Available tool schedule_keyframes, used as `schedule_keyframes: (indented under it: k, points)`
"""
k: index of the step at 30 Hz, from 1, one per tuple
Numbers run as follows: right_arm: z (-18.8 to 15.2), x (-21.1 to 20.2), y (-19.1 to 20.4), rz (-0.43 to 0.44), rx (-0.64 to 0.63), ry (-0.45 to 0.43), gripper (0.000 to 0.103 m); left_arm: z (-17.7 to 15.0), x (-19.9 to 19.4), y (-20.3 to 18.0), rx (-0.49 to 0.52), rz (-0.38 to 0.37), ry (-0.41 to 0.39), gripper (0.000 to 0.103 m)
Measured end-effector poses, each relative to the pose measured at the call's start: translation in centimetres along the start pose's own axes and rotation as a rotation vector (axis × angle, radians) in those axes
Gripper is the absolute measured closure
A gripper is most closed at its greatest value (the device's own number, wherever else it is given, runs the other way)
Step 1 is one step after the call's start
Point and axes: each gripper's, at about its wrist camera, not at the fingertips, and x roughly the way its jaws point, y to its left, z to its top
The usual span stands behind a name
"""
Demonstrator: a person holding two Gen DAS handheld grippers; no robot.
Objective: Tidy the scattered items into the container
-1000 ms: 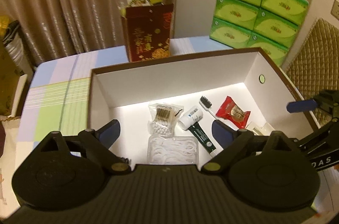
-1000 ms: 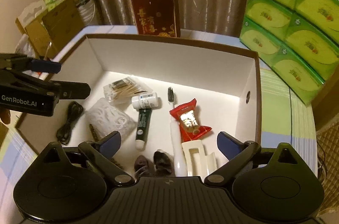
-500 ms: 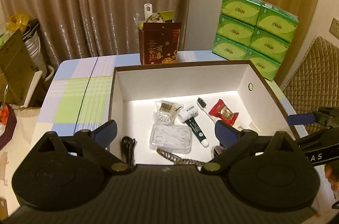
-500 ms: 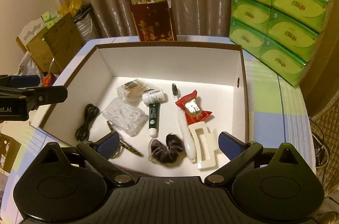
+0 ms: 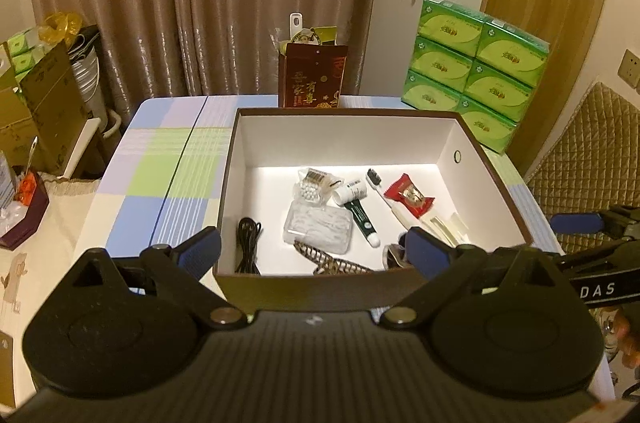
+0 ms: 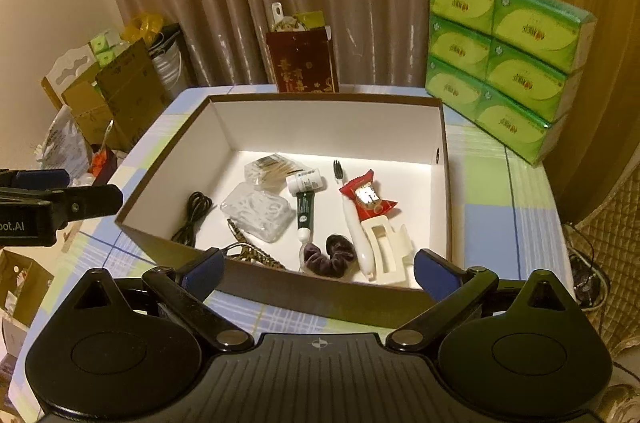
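Both claws, left (image 5: 316, 249) and right (image 6: 318, 265), gape wide with nothing held, and I have drawn them back from over the brown-walled, white-lined cardboard box (image 6: 320, 293) to just short of its near wall. Beyond that wall lie the purple velvet scrunchie (image 6: 330, 255), cream plastic hair clip (image 6: 384, 247) and coiled black cable (image 6: 194, 213). Nothing loose shows on the checked surface (image 6: 486, 219); I judge the tidying finished.

Table (image 6: 488, 219) w/ pastel plaid cloth. On it: open box (image 6: 443, 183) in middle, red bag (image 6: 303, 65) behind, green tissue packs (image 6: 504, 63) stacked at far right corner.
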Motion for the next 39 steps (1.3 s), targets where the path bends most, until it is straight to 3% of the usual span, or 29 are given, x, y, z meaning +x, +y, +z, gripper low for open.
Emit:
schedule_keyframes:
  k: [22, 39]
  points:
    - [-4.0, -5.1, 1.1, 0.017, -0.017, -0.031, 0.004, -4.1, -6.4, -2.5, 0.017, 0.092, -0.023, 0.006]
    - [-7.0, -7.6, 2.2, 0.021, -0.018, -0.031, 0.004, -7.0, -8.3, -3.6, 0.023, 0.089, -0.003, 0.006]
